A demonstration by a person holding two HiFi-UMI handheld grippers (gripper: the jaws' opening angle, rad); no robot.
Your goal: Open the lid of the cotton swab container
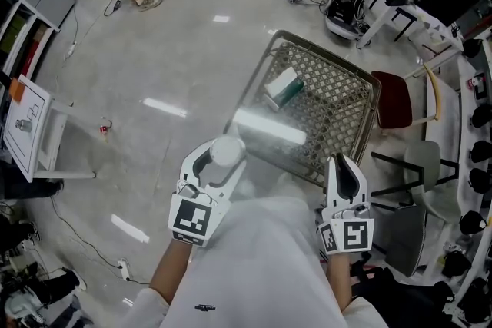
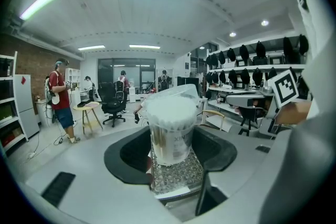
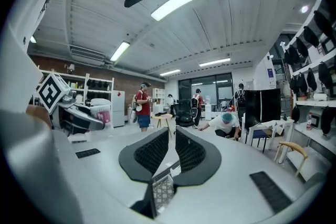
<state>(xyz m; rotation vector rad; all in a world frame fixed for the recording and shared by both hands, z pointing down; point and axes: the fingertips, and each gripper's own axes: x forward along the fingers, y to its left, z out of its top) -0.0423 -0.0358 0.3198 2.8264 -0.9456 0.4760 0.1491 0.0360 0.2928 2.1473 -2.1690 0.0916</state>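
Clamped in the left gripper (image 1: 221,164), the cotton swab container (image 2: 171,134) stands upright, top up, a wire-mesh table (image 1: 338,81) and boxed item (image 1: 284,87) just ahead, while the right gripper (image 3: 171,136), empty alongside, is closing to a slit.

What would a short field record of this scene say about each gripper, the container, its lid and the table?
left gripper: shut on the clear round plastic cotton swab container
lid: clear, seemingly tipped up behind the white swab tips
right gripper: jaws closing, narrow gap, nothing between them
grey wire mesh table: carries a white and green box
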